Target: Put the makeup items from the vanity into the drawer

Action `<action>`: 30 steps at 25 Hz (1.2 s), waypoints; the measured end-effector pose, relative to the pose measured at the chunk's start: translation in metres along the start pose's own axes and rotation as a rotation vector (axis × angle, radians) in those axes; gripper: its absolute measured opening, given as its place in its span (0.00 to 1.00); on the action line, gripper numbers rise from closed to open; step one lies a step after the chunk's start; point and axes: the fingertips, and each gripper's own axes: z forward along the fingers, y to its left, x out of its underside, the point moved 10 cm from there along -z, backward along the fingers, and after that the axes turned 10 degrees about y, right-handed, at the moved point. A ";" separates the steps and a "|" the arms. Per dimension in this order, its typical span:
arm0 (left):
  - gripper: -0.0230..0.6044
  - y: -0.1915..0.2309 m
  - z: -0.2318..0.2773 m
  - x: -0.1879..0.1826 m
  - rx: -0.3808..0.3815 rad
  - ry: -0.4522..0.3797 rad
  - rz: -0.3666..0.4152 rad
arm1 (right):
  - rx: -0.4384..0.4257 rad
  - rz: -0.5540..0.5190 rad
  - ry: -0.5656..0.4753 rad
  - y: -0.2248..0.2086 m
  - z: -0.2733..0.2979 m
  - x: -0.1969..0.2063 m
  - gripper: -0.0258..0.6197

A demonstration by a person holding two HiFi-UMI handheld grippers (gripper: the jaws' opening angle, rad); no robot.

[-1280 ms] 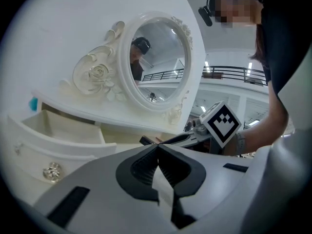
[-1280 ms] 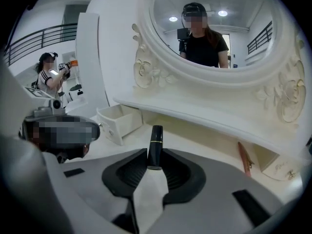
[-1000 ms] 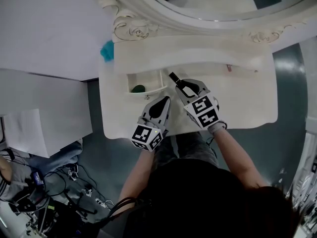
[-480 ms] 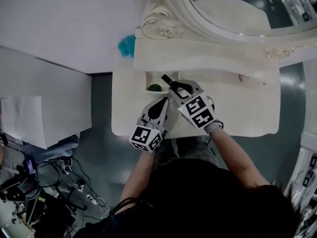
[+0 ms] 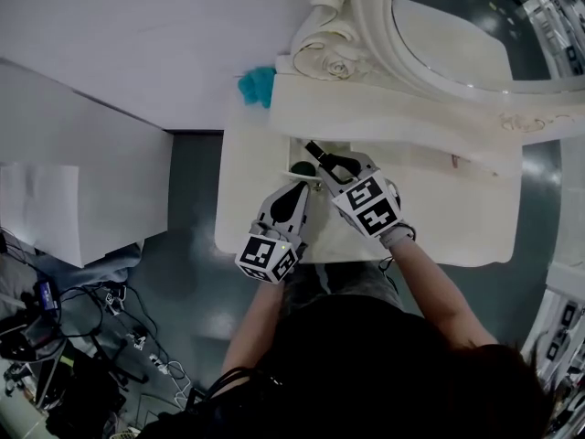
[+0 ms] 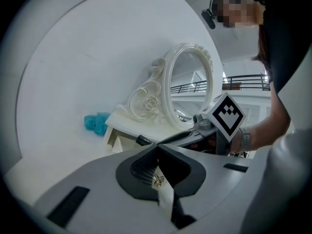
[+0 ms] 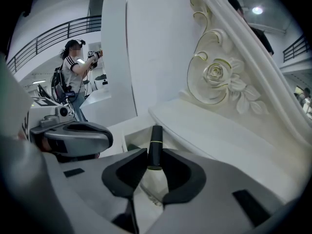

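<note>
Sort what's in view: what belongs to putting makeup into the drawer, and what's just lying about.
Job: black tube in the right gripper; open drawer, gold pull in left gripper; green item inside it; small pink item on the vanity top.
Lying about: teal object by the vanity's back corner; mirror; cables on the floor.

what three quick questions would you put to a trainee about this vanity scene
1. True or false: the left tool has its jaws wide apart.
2. The right tool grips: A) a black tube B) a hairbrush C) nothing.
3. Fill in: the drawer is ____.
Key: 1 false, they are shut. 2 A. 3 open.
</note>
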 end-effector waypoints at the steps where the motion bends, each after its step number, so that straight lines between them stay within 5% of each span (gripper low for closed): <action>1: 0.06 0.001 0.000 -0.001 0.001 -0.002 -0.001 | -0.001 0.004 0.005 0.000 0.000 0.000 0.21; 15: 0.06 0.002 0.007 -0.006 0.023 -0.007 0.003 | 0.048 -0.004 0.117 -0.006 -0.001 -0.003 0.21; 30: 0.06 -0.002 0.004 -0.003 0.019 0.001 0.003 | 0.029 0.050 0.086 -0.008 -0.005 0.002 0.21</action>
